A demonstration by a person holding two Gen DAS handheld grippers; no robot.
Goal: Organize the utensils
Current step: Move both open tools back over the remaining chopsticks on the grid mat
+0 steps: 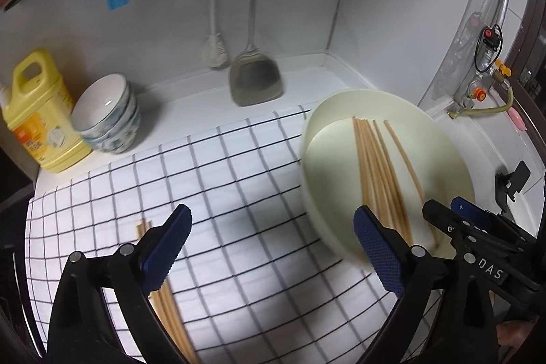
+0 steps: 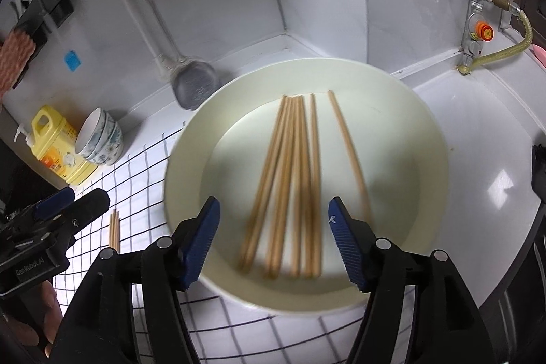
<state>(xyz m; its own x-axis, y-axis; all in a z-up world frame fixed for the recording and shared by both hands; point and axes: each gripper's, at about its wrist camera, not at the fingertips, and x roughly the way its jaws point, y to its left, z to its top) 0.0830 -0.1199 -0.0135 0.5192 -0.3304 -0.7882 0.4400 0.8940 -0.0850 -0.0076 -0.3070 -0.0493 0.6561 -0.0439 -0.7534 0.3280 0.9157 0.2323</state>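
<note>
Wooden chopsticks split between a cream basin and a checked cloth, both grippers empty above them.

Six light wooden chopsticks (image 2: 293, 193) lie loose in the round cream plastic basin (image 2: 426, 139), five close together and one apart on the right; a small bundle of chopsticks (image 1: 167, 306), count unclear, lies on the white cloth with black grid lines (image 1: 239, 193), partly hidden by the left gripper (image 1: 271, 244). That gripper's blue pads stand wide apart, nothing between them. The right gripper (image 2: 273, 241) hangs over the basin, jaws about half open, holding nothing. Behind: one yellow detergent jug (image 1: 37, 111), a stack of patterned bowls (image 1: 109, 115), a hanging steel spatula (image 1: 254, 81) and a white brush (image 1: 215, 52). The basin overlaps the cloth's right edge; bare white counter (image 2: 477, 159) lies to its right.
</note>
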